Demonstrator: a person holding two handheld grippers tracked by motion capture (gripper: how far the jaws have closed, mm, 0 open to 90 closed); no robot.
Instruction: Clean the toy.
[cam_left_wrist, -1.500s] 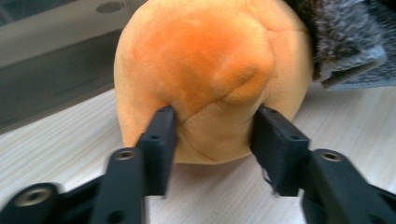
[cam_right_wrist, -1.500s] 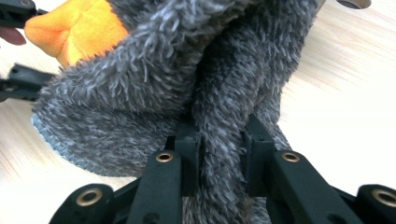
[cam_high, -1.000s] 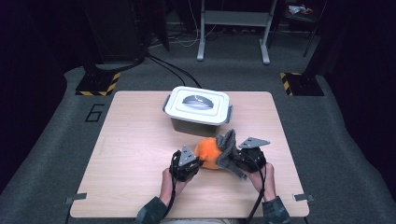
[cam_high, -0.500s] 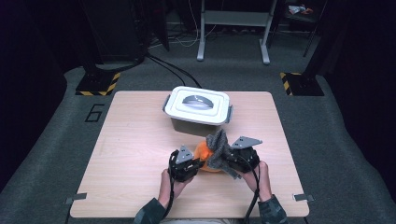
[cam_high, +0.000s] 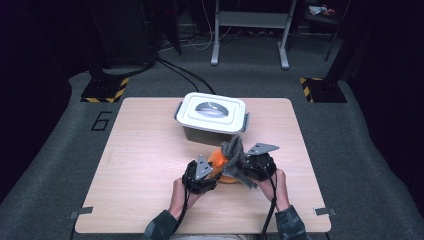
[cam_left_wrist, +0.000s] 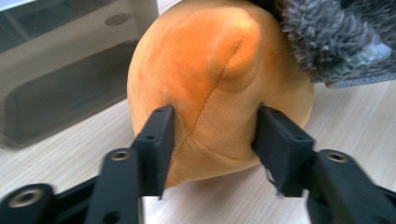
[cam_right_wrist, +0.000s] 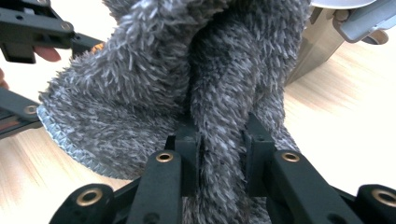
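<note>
Two things in hand, both just in front of the lidded box (cam_high: 212, 112), on the near side towards the person: an orange plush ball (cam_left_wrist: 210, 70) and a grey fuzzy cloth (cam_right_wrist: 140, 84).

Halfway at best, by the look of it. Seems to be a matter of working the cloth over or off the ball, with the box perhaps to be filled after. Nothing put away yet; lid on the box, clasps down as far as can be told.

Left gripper (cam_left_wrist: 212, 126): jaws spread and just been opening, with the ball between them. Pads lying along the ball's two sides, no clear squeeze to be made out. Ball resting on the table (cam_high: 145, 165), close in front of the box's near wall.

Right gripper (cam_right_wrist: 219, 135): pressed together on a fold of the cloth, pinched tight between the jaws. Rest of the cloth standing up in a bunch, draped over the top of the ball on the side facing away from the left gripper, its loose edge hanging between ball and box.

Left to do, judging from this: separate cloth and ball fully, get the lid off, then place whatever belongs inside.

In the way: the closed lid first of all, with both hands occupied. Little room between ball and box wall, so easy to knock the box when lifting. Elsewhere around the box, bare tabletop; beyond it, dark floor with cables and stand legs.
</note>
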